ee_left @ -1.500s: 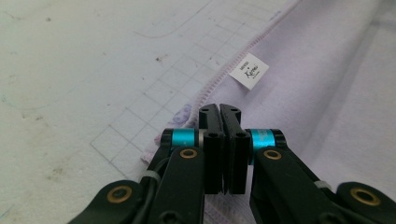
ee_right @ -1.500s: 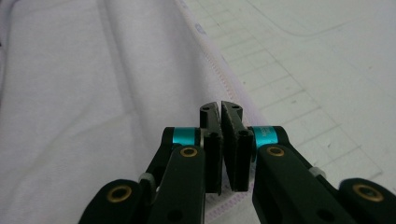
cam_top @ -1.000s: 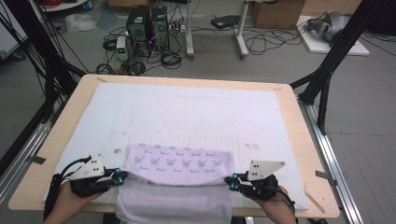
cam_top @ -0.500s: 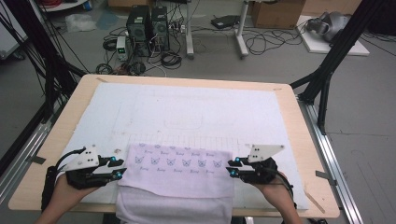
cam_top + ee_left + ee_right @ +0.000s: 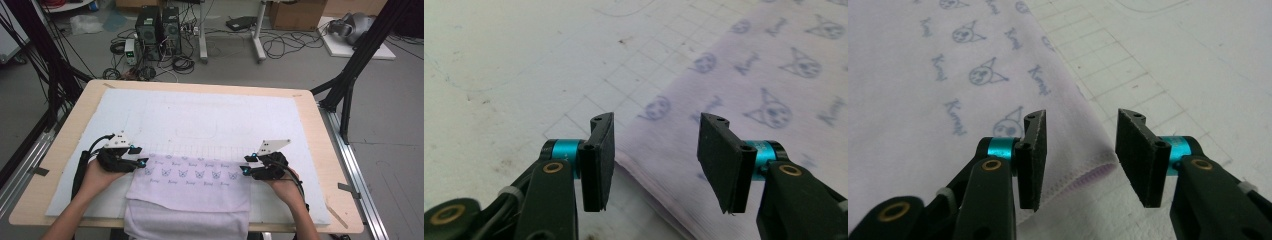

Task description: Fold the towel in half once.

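The lilac printed towel (image 5: 192,182) lies folded at the table's (image 5: 320,125) six o'clock edge. The left gripper (image 5: 656,150), jaws just opening and spread, straddles its nine o'clock edge; the right gripper (image 5: 1080,150), likewise just opening, straddles its three o'clock hem, neither pinching cloth.

We moved the left gripper (image 5: 141,161) and the right gripper (image 5: 245,165) away from the table's near edge, carrying the near edge of the lilac printed cloth (image 5: 192,180) over itself into a fold. Both sets of jaws had just been opening, releasing the cloth corners, which lay loose between them.
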A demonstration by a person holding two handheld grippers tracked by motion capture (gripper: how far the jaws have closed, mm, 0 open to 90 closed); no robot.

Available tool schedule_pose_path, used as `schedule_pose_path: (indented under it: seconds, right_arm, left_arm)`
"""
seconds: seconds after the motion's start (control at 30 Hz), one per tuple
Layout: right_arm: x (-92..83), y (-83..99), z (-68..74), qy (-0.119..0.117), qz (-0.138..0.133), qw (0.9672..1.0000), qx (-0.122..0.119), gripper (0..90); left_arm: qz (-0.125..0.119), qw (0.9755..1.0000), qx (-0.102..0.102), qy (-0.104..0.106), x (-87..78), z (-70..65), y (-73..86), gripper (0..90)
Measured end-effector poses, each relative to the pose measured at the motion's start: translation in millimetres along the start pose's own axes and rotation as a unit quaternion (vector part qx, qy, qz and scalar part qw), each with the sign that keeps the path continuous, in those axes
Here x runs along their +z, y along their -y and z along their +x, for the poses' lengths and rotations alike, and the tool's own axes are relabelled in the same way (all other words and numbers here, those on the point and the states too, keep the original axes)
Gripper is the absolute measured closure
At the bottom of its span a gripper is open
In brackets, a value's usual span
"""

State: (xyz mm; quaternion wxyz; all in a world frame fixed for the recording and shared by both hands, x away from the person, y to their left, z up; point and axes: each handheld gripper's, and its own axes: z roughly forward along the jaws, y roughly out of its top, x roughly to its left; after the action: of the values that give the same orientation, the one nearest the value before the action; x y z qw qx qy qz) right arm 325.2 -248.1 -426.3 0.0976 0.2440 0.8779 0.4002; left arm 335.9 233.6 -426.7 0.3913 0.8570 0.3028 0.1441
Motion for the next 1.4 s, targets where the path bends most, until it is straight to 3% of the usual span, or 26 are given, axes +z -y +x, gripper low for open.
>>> schedule_pose_path:
  seconds: [0.23, 0.47, 0.53, 0.67, 0.73, 0.77, 0.9, 1.03, 1.17, 1.3, 1.4]
  right_arm:
    - [9.1, 11.6, -12.1, 0.003, 0.008, 0.9996, 0.027, 49.5]
    - [14.7, 13.0, -15.2, 0.000, 0.012, 0.9995, 0.030, 48.2]
    - [15.2, 13.0, -14.9, -0.005, 0.011, 0.9996, 0.027, 52.7]
    - [15.0, 15.1, -11.4, -0.029, 0.003, 0.9991, 0.029, 70.0]
    - [14.8, 16.3, -11.2, -0.038, -0.001, 0.9986, 0.036, 75.8]
    - [14.7, 16.2, -11.5, -0.041, -0.001, 0.9986, 0.033, 78.5]
    - [14.9, 10.5, -6.3, -0.027, 0.009, 0.9996, -0.008, 85.4]
    - [13.4, 5.5, -13.3, -0.012, 0.012, 0.9999, -0.002, 86.3]
    - [2.8, -12.1, -29.6, 0.014, -0.015, 0.9998, 0.005, 86.5]
    - [-7.8, -40.3, -46.8, 0.046, -0.016, 0.9988, -0.008, 86.5]
    - [-17.8, -61.7, -66.6, 0.067, -0.017, 0.9976, -0.004, 86.5]
  left_arm:
    - [0.024, 0.9995, -0.016, 0.010, 10.5, 10.0, 5.0, 48.5]
    - [0.028, 0.9992, -0.022, 0.015, 13.5, 11.3, 6.9, 49.9]
    - [0.027, 0.9991, -0.028, 0.017, 13.5, 11.1, 7.1, 50.9]
    - [0.029, 0.9990, -0.024, 0.026, 12.8, 9.9, 6.7, 60.2]
    - [0.029, 0.9986, -0.024, 0.036, 12.4, 8.5, 6.3, 68.2]
    - [0.030, 0.9987, -0.014, 0.040, 12.3, 6.4, 5.8, 74.0]
    - [0.034, 0.9990, 0.023, 0.017, 11.9, -4.0, 2.7, 82.8]
    - [0.018, 0.9998, 0.005, 0.001, 12.0, 3.6, 0.0, 84.1]
    - [-0.015, 0.9994, -0.007, -0.030, 7.6, 15.8, -18.4, 84.5]
    - [-0.040, 0.9975, -0.010, -0.057, 1.9, 31.4, -52.6, 84.5]
    - [-0.046, 0.9964, -0.007, -0.071, -1.2, 45.6, -82.1, 84.5]
